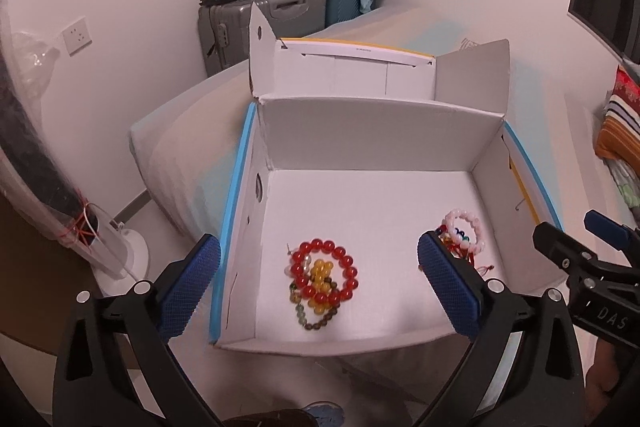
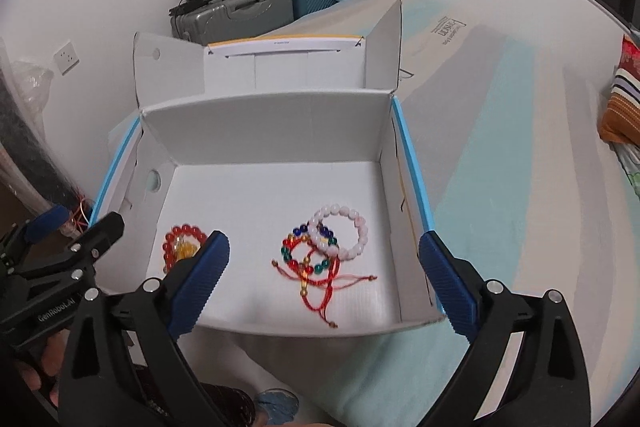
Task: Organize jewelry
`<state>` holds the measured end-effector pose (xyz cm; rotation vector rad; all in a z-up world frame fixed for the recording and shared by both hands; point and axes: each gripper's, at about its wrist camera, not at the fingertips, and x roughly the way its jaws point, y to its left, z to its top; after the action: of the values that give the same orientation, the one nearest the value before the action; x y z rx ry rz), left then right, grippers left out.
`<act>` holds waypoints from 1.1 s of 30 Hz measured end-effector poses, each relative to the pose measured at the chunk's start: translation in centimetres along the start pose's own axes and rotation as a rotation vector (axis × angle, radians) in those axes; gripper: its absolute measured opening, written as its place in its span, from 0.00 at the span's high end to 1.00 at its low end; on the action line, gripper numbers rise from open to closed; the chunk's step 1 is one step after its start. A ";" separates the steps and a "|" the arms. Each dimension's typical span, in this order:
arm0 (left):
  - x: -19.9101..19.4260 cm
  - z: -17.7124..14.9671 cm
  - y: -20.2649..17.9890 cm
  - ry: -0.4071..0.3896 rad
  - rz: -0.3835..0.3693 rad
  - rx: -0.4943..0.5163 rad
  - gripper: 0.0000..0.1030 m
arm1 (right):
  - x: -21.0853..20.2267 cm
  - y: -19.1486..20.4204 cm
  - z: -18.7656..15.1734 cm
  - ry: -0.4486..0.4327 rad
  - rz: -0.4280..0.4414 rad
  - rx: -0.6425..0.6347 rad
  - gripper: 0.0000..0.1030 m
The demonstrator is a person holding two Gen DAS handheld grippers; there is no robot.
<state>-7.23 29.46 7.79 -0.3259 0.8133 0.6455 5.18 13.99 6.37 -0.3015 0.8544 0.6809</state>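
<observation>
We find both the left gripper (image 1: 319, 267) and the right gripper (image 2: 324, 267) spread wide and holding nothing above the white box (image 1: 376, 143). On its floor lie a red bead bracelet (image 1: 325, 271) over yellow beads (image 1: 321, 275) at left, and a pink bracelet (image 2: 342, 233) at right, seemingly overlapping a multicoloured one (image 2: 308, 251) with red cords.

White box (image 2: 276, 131) with blue edges; red bracelet (image 1: 324, 269), pink bracelet (image 2: 342, 233), blue-padded claws.

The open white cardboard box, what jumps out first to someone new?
Two bright heaps on the floor of the open white cardboard box: a red bead bracelet over yellow beads at left, a pale pink bead bracelet on multicoloured beads and red cord at right. Nothing sits between either gripper's open jaws.
</observation>
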 end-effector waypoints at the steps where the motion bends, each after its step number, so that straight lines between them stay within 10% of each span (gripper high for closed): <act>1: -0.1 -0.2 0.0 -0.002 0.002 0.002 0.06 | -0.1 0.0 -0.3 0.000 -0.002 0.002 0.11; 33: -3.6 -5.1 -1.4 -0.046 -0.025 0.064 0.06 | -4.6 1.0 -5.5 -0.046 -0.037 -0.003 0.11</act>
<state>-11.01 24.36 7.25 -0.2616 0.7832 0.5996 -0.85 9.99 6.50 -0.3023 0.8018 0.6520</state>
